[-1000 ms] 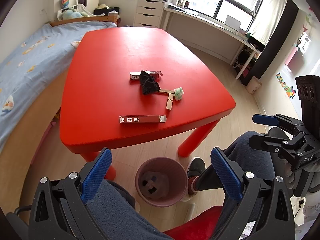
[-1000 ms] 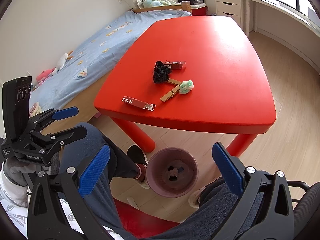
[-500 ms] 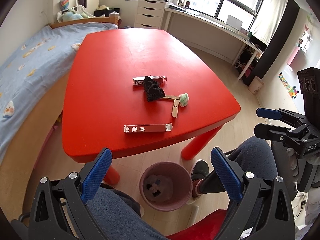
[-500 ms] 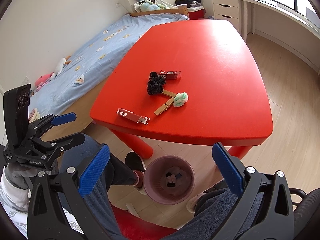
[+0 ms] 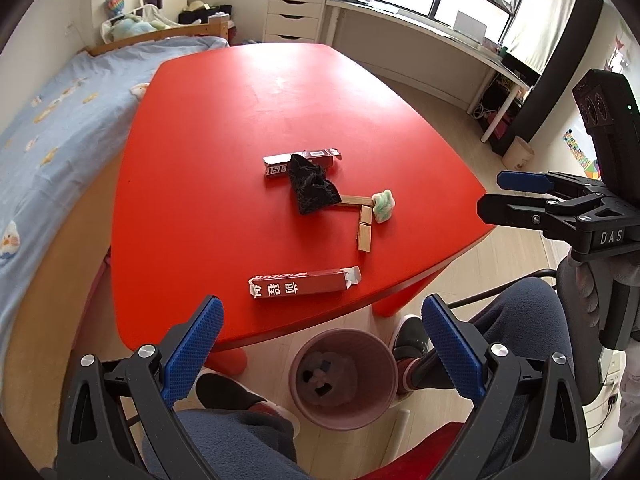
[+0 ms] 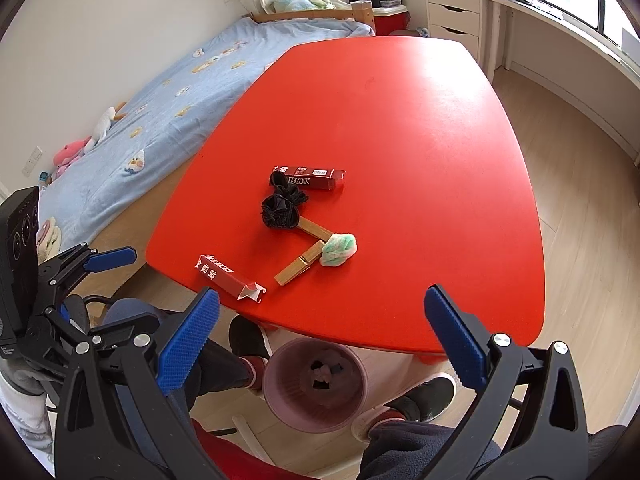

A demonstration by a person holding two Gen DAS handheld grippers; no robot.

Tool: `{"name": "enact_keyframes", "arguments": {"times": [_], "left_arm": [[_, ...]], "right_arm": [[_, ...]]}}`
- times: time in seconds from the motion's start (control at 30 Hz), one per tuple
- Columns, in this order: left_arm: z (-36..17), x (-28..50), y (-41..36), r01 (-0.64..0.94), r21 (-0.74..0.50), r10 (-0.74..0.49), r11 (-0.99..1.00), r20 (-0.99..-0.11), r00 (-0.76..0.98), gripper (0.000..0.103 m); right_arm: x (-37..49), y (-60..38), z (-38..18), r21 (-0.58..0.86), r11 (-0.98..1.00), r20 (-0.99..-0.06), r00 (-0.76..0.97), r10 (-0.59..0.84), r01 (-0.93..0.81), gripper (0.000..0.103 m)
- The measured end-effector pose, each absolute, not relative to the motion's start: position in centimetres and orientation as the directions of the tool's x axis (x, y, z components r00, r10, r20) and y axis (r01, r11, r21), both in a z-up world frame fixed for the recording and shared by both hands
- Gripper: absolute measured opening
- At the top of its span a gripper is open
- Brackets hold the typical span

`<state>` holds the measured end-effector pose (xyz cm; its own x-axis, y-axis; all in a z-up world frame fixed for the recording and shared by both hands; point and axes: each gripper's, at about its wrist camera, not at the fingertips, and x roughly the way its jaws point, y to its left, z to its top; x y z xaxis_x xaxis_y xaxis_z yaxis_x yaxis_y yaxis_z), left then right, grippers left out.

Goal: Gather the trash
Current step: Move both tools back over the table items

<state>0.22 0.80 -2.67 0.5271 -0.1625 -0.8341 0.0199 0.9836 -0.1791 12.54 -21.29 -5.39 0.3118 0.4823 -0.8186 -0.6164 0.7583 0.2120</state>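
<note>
both tongs gape wide and carry nothing: left gripper [image 5: 320, 344], right gripper [image 6: 324, 332]. trash sits mid-way on the glossy red plastic table [image 5: 224, 128]: long red cardboard carton [image 5: 304, 283] nearest the edge, crumpled black fabric wad [image 5: 312, 190], flat wooden sticks [image 5: 363, 229], fuzzy green-white tuft [image 5: 383, 206]. round pink bin [image 5: 343, 376] stands on the floor below. risk: the smooth top may let the light carton skid off the edge; the soft tuft could slip from the pads.

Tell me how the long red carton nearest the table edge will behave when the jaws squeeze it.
The long red carton has a torn-open end, so it is probably empty and light. Its thin card walls would likely crush rather than resist. It lies flat on the red table, with flat sides, so it should slide, not roll.
</note>
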Motion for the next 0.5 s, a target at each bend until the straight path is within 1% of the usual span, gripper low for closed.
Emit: {"name": "enact_keyframes", "arguments": {"times": [0.27, 0.5], "left_arm": [[-5.5, 3.0, 0.7, -0.013, -0.198, -0.170, 0.980, -0.871, 0.461, 0.095], [-8.0, 4.7, 0.3, -0.044, -0.171, -0.139, 0.984, -0.902, 0.409, 0.095]], "right_arm": [[16.4, -18.7, -8.4, 0.186, 0.779, -0.867, 0.273, 0.417, -0.598, 0.100], [18.2, -17.7, -10.7, 0.179, 0.795, -0.894, 0.242, 0.378, -0.580, 0.100]]}}
